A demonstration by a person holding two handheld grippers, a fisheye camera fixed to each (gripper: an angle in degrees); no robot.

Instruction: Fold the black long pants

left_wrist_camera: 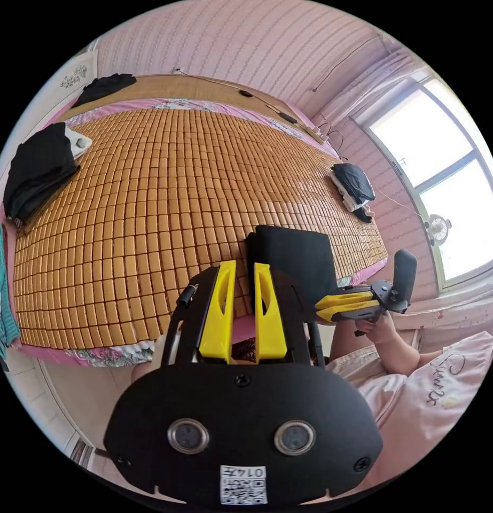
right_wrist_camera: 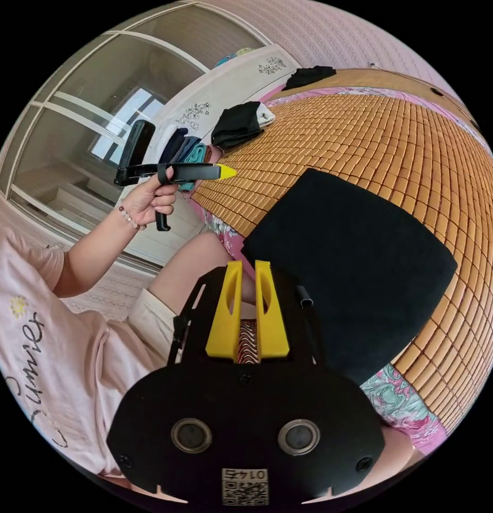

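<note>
The black long pants [left_wrist_camera: 294, 256] lie folded into a flat rectangle on the bamboo mat [left_wrist_camera: 166, 203], near the bed's near edge. They also lie in front of the jaws in the right gripper view [right_wrist_camera: 353, 267]. My left gripper [left_wrist_camera: 244, 264] hovers off the bed edge beside the pants, jaws close together with nothing between them. A hand holds it up in the right gripper view [right_wrist_camera: 225, 172]. My right gripper [right_wrist_camera: 248, 264] is held at the pants' near corner, jaws together and empty. In the left gripper view it [left_wrist_camera: 337, 309] sits right of the pants.
A folded black stack [left_wrist_camera: 38, 165] lies at the mat's left edge and another dark garment [left_wrist_camera: 104, 85] at the far corner. A black and white pile [left_wrist_camera: 355, 184] sits on the right edge. Teal clothes [left_wrist_camera: 0, 283] hang at the left. A window [left_wrist_camera: 444, 176] is on the right.
</note>
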